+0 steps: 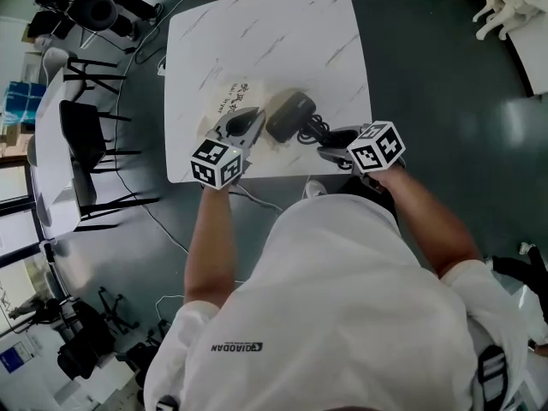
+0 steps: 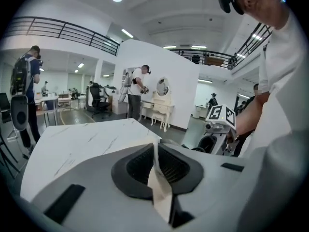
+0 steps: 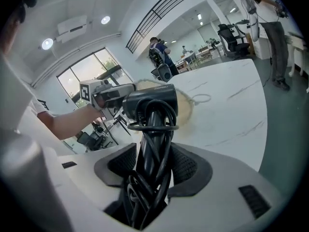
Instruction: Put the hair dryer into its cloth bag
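— What's on the left?
— The left gripper [image 1: 248, 120] is nearly closed, pinching an edge of the beige cloth bag [image 1: 244, 99] on the white marble table [image 1: 282, 32].
— And rightward?
— The black corded hair dryer [image 1: 291, 115] is just beside the bag, and the right gripper [image 1: 328, 141] clamps its cord-wrapped handle.

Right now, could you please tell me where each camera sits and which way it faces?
Head view: on the person's head, facing steeply down at the table; shows both forearms, shirt, left gripper, right gripper.
Left gripper view: on the left gripper, along jaws shut on the cloth bag; shows the right forearm.
Right gripper view: on the right gripper, along jaws clamping the hair dryer; shows the left forearm.
Shared: each gripper view sees the other gripper.
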A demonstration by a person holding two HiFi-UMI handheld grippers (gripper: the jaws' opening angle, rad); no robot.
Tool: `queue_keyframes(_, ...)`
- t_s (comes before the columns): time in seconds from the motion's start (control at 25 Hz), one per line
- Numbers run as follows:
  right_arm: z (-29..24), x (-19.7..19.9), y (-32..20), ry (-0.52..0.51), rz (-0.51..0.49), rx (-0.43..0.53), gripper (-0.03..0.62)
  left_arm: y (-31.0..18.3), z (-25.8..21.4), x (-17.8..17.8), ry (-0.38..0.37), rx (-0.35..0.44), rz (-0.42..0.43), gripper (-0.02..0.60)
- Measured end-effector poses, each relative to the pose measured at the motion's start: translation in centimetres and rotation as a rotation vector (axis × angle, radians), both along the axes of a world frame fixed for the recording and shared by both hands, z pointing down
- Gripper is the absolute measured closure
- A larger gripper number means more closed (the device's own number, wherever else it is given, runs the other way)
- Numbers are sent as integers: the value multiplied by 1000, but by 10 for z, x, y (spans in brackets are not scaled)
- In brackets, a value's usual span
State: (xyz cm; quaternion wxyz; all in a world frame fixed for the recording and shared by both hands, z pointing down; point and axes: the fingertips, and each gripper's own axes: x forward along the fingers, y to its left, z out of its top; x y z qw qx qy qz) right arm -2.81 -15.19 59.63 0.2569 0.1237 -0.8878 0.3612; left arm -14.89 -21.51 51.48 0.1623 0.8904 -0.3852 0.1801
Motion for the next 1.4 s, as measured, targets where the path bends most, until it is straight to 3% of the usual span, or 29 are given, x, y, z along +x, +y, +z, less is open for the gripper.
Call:
queue_keyframes(0.24, 10, -7, -2, 24, -12, -20, 364, 4, -4, 23, -21, 14, 91, 531)
queue_keyframes(0.44, 22, -16, -19, 116, -26, 58, 364, 13, 4, 31, -60, -3, 121, 531)
queue_keyframes(0.56, 31, -23, -37, 185, -36, 125, 364, 13, 18, 24, -116, -47, 75, 529)
queue_keyframes(0.72, 43, -36, -52, 270, -44, 215, 364, 14, 42, 4, -210, -168, -76, 529)
queue_keyframes(0.8, 50, -46, -58, 307, -48, 257, 364, 14, 46, 5, -196, -206, -115, 529)
queue_keyframes(1.0, 61, -75, -67, 326, -56, 292, 365, 13, 43, 26, -171, -205, -67, 529)
queue_keyframes(1.24, 75, -90, -80, 327, -78, 328, 365, 19, 49, 24, -169, -230, -102, 529)
queue_keyframes(1.4, 88, -93, -72, 331, -100, 281, 353, 22, 53, 15, -148, -246, -143, 529)
